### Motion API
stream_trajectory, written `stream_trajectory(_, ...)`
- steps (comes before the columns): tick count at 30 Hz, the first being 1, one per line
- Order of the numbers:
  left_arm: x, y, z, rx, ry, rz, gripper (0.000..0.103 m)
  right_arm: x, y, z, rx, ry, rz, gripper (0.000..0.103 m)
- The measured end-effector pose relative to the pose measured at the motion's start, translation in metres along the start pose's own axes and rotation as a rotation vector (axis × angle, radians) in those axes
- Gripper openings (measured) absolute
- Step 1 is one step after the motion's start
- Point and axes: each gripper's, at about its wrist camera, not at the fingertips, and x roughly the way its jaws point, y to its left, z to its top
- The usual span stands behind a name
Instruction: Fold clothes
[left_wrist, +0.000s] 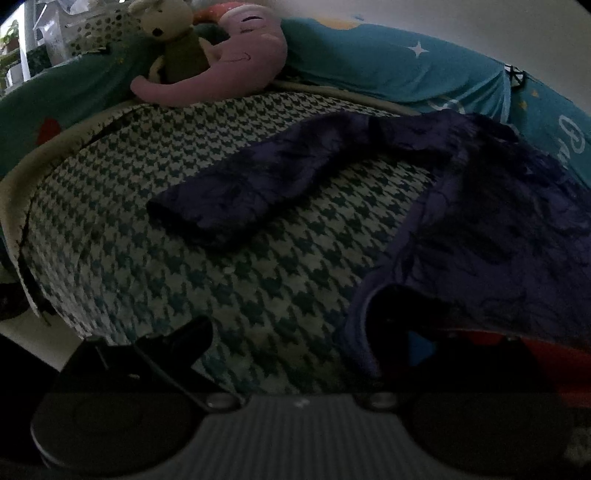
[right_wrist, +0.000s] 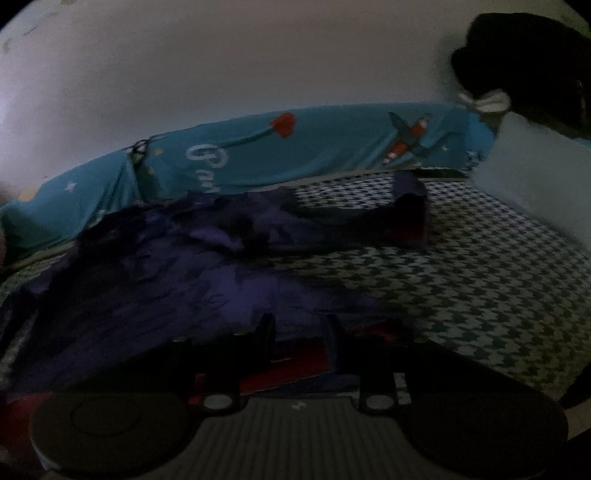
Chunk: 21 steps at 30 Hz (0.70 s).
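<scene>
We see a dark purple garment spread on a houndstooth-patterned mat, its body lying toward the mat's near edge and one sleeve stretched flat across the middle toward the far left corner. In the right wrist view the other sleeve runs along the mat's far edge, ending near the far right corner.

Our left gripper stands wide — one finger over bare mat, the other finger tucked under the garment's lifted hem at the near edge. Whether it pinches the cloth we cannot tell.

Our right gripper stands narrow at the garment's near edge; the frame is too dark and blurred to tell whether cloth is between its fingers.

Beyond the far edge lies teal printed bedding, with a pink plush toy and a beige teddy bear at the far left corner.
</scene>
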Motion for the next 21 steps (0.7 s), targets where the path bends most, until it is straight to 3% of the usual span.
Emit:
stream_trajectory(8,-0.001,0.005,0.002,-0.006,-0.016,0.019,0.103,-0.001,0.018,-0.008,-0.078,0.038,0.159,0.028)
stream_trajectory(16,-0.001,0.016,0.010,-0.057,-0.033,0.044,0.103,-0.008,0.060,-0.026,-0.281,0.105,0.433,0.028)
stream_trajectory(21,0.000,0.022,0.014,-0.095,-0.021,0.038,0.103,-0.012,0.092,-0.046,-0.415,0.131,0.528,0.028)
